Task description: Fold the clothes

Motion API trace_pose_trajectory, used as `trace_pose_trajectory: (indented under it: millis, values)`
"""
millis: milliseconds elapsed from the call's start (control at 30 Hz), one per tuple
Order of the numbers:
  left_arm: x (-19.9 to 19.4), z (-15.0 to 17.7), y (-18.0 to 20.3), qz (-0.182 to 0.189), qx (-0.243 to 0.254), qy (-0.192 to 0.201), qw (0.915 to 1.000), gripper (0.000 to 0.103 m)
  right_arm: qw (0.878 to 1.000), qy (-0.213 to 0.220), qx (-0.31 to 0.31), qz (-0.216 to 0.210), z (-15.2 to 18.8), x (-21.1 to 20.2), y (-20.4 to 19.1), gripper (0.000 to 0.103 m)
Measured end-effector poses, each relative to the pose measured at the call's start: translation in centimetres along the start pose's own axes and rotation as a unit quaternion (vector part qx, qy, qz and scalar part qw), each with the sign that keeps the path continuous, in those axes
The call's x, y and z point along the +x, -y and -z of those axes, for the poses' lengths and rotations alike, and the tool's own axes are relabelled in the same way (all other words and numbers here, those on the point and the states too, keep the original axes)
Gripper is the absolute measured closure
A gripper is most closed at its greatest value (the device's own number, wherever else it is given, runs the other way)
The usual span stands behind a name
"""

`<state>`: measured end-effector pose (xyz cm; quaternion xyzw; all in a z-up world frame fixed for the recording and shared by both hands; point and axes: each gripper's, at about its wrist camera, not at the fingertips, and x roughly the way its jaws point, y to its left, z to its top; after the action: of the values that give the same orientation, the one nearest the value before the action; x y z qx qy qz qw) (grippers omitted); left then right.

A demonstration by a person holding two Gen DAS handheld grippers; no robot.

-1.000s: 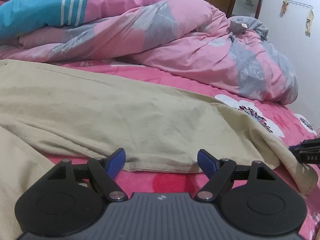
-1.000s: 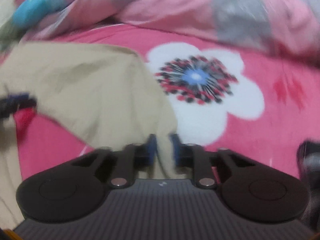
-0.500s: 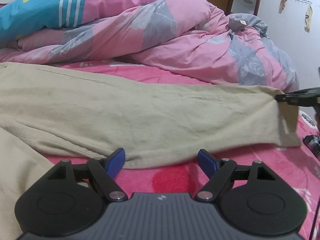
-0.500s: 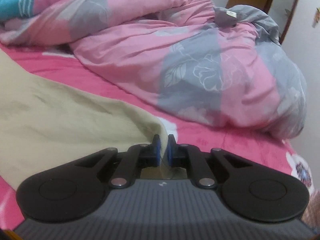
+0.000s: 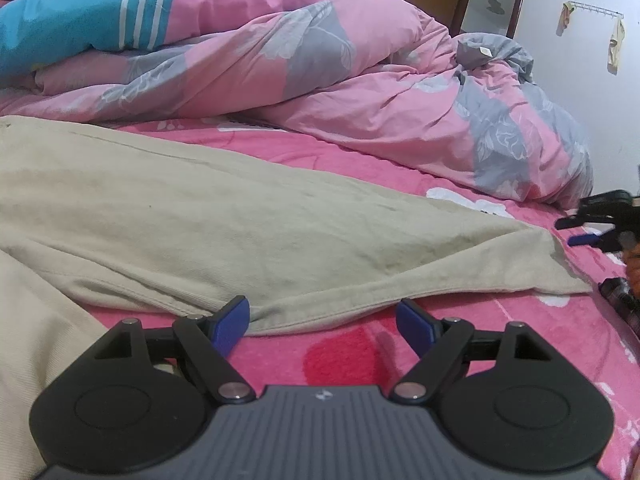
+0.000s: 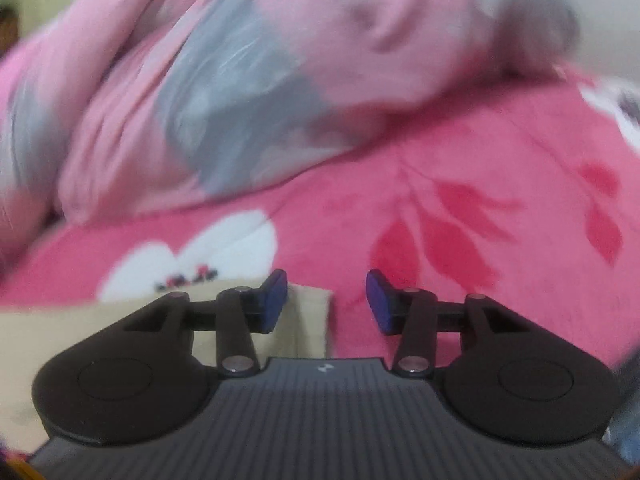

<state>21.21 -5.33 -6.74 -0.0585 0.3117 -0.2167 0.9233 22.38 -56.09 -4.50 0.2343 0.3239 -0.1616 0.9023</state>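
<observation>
Beige trousers [image 5: 248, 232] flat on pink bedsheet [image 5: 344, 356]; left gripper [image 5: 322, 322] agape, empty; right gripper [image 6: 327, 300] just opening, cloth released.

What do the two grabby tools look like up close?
They look alike. The left gripper has a grey ribbed body with a tiny white logo, two big round black side parts, black link arms with shiny silver pins, and blue pads on its fingers. The right gripper is built the same way: grey ribs, black rounded sides, silver pins, blue pads. No cables or sleeves show.
</observation>
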Motion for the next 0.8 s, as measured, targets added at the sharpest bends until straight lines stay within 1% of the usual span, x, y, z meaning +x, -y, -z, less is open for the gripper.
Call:
trace_pose_trajectory:
  millis: [33, 67, 167, 233, 300, 333, 367, 400, 467, 600, 633, 667, 733, 767, 800]
  values:
    - [0.0, 0.0, -0.1, 0.002, -0.002, 0.001, 1.0, 0.021, 1.0, -0.011, 0.017, -0.013, 0.3, -0.8, 0.4, 0.056]
    - [-0.1, 0.0, -0.2, 0.005, -0.005, 0.002, 1.0, 0.021, 0.999, -0.026, 0.028, -0.026, 0.6, -1.3, 0.7, 0.053]
    - [-0.2, -0.1, -1.0, 0.02, -0.024, 0.008, 0.9995, 0.021, 0.995, -0.088, 0.025, -0.03, 2.2, -2.0, 0.0, 0.047]
    - [-0.3, -0.1, -1.6, 0.034, -0.043, 0.014, 0.9984, 0.021, 0.992, -0.122, -0.003, -0.017, 3.5, -1.7, -0.9, 0.045]
    - [-0.5, 0.0, -2.4, 0.051, -0.065, 0.022, 0.9964, 0.021, 0.992, -0.119, -0.047, -0.005, 4.6, -1.9, -2.1, 0.045]
    - [-0.6, 0.0, -2.8, 0.059, -0.075, 0.026, 0.9951, 0.021, 0.991, -0.114, -0.07, 0.001, 5.3, -2.1, -2.7, 0.047]
    - [-0.7, 0.0, -3.2, 0.065, -0.084, 0.03, 0.9939, 0.021, 0.99, -0.11, -0.093, 0.006, 5.9, -2.3, -3.3, 0.064]
    - [-0.8, 0.1, -3.4, 0.069, -0.092, 0.033, 0.9928, 0.021, 0.987, -0.102, -0.123, 0.014, 6.4, -2.5, -4.0, 0.083]
    - [-0.9, 0.1, -3.8, 0.077, -0.105, 0.039, 0.9907, 0.021, 0.982, -0.087, -0.166, 0.022, 6.8, -3.4, -4.9, 0.087]
    - [-0.9, 0.0, -4.0, 0.081, -0.111, 0.044, 0.9895, 0.021, 0.984, -0.052, -0.173, 0.012, 5.5, -7.4, -5.1, 0.087]
    - [-0.9, 0.0, -4.0, 0.081, -0.111, 0.043, 0.9895, 0.021, 0.984, -0.05, -0.173, 0.012, 5.2, -8.3, -5.0, 0.087]
    - [-0.9, 0.0, -4.0, 0.08, -0.111, 0.042, 0.9896, 0.021, 0.983, -0.051, -0.174, 0.013, 5.1, -8.9, -4.8, 0.087]
    - [-0.8, -0.1, -3.9, 0.078, -0.11, 0.04, 0.9901, 0.021, 0.981, -0.09, -0.171, 0.026, 5.6, -8.5, -4.1, 0.087]
    - [-0.8, -0.1, -3.9, 0.077, -0.109, 0.039, 0.9903, 0.021, 0.979, -0.103, -0.173, 0.04, 5.9, -8.1, -3.9, 0.087]
    - [-0.8, -0.1, -3.8, 0.076, -0.108, 0.039, 0.9905, 0.021, 0.976, -0.11, -0.177, 0.057, 6.3, -7.8, -3.7, 0.084]
